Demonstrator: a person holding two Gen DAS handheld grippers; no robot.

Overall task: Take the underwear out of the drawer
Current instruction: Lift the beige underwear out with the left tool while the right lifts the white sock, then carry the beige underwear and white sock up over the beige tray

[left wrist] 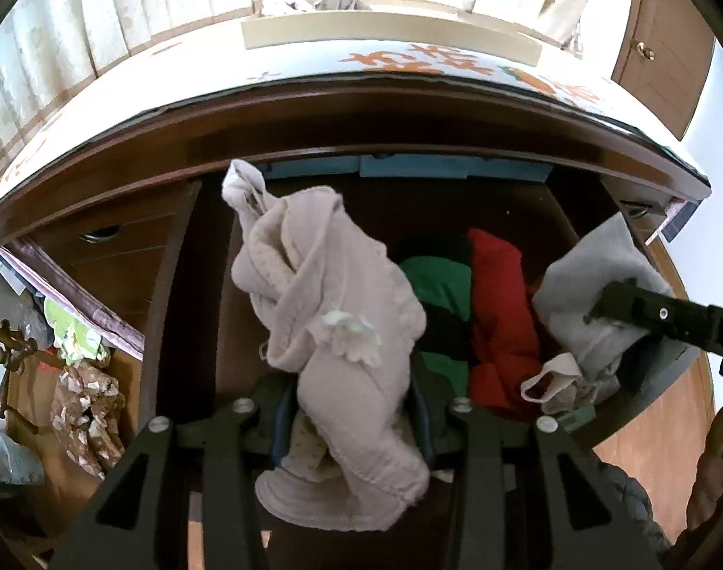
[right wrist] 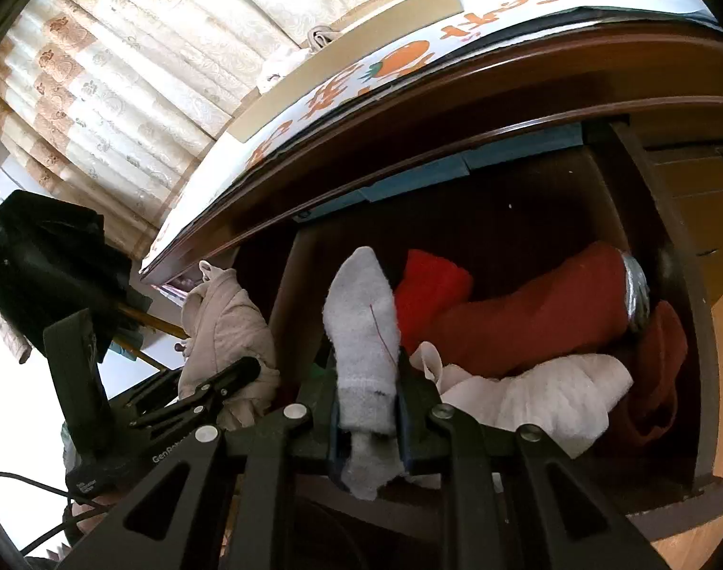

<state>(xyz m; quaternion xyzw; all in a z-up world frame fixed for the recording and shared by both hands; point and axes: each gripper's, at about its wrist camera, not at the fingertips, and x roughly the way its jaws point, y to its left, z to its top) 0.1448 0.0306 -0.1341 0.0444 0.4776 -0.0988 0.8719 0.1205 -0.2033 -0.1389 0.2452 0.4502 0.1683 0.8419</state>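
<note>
The open wooden drawer (left wrist: 209, 313) holds green (left wrist: 440, 280), red (left wrist: 499, 304) and white (right wrist: 542, 394) clothes. My left gripper (left wrist: 354, 427) is shut on a bunched beige piece of underwear (left wrist: 333, 313), which stands up above the drawer's left part. My right gripper (right wrist: 366, 413) is shut on a grey-white sock-like garment (right wrist: 361, 332) over the drawer's middle. In the left wrist view the right gripper (left wrist: 604, 308) reaches in from the right with that grey garment (left wrist: 589, 275). In the right wrist view, the left gripper (right wrist: 238, 375) and its beige underwear (right wrist: 223, 327) show at the left.
The dresser top (left wrist: 314, 71) above the drawer carries a white cover with orange print. A shut drawer with a metal handle (left wrist: 98, 235) sits to the left. Clutter (left wrist: 86, 403) stands on the floor at the left, a black bag (right wrist: 43, 261) hangs nearby, and curtains (right wrist: 124, 71) lie behind.
</note>
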